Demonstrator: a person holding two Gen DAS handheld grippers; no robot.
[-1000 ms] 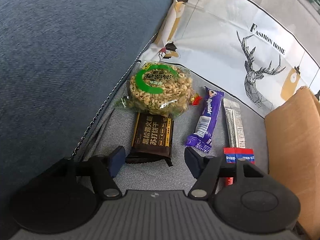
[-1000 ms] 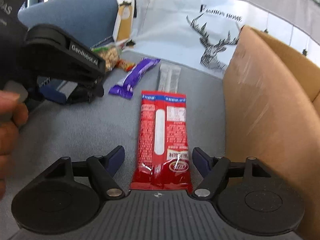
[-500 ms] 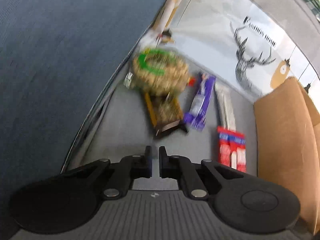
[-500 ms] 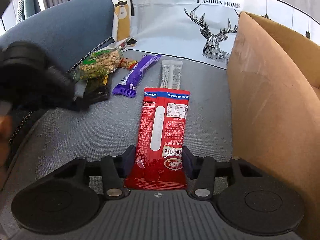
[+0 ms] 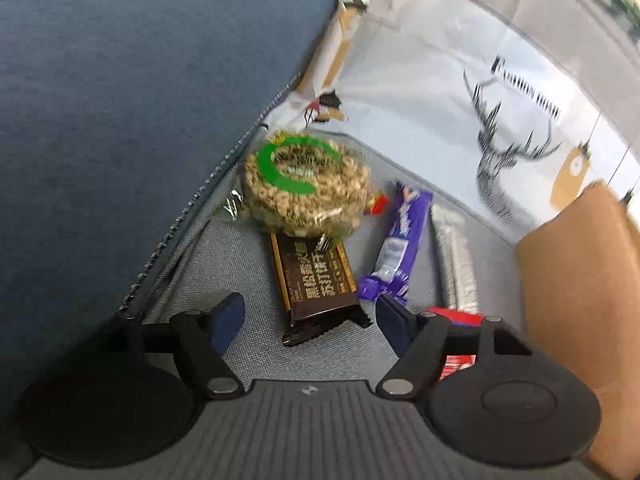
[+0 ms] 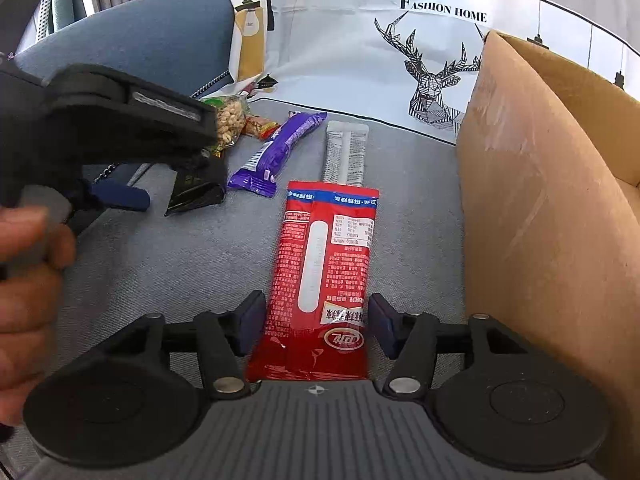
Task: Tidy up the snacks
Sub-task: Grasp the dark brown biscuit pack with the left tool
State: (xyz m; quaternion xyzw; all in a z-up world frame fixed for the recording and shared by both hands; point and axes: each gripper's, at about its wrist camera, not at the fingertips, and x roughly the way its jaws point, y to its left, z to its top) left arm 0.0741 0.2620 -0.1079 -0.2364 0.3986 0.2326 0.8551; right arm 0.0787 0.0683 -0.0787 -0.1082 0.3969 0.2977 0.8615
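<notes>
1. Snacks lay in a loose row on the grey fabric seat [image 6: 168, 264], between the dark blue padded cushion [image 5: 120, 100] at the left and the open brown cardboard box [image 6: 552, 208] at the right.
2. My left gripper [image 5: 310, 322] pointed down at the dark brown cracker packet with gold lettering [image 5: 316, 276]. Its jaws were opening, and the packet's near end lay between the blue pads [image 5: 228, 320] without either one touching it.
3. My right gripper [image 6: 316, 326] straddled the near end of the long red foil snack packet [image 6: 324, 272], which lay flat on the seat just beside the box wall. Those jaws were opening too, with a small gap between each pad and the packet edge.
4. A round clear bag of puffed cereal rings with a green label [image 5: 304, 188] overlapped the far end of the brown packet.
5. A purple wrapped bar [image 6: 276, 148] lay to the right of the brown packet, and a slim silver-grey sachet [image 6: 346, 152] lay beyond the red packet, seemingly touching its far end.
6. A small orange-red wrapper [image 6: 260, 126] peeked out beside the cereal bag; I could not make out what it was.
7. A white cloth printed with a deer and "Fashion Home" [image 6: 432, 68] hung behind everything.
</notes>
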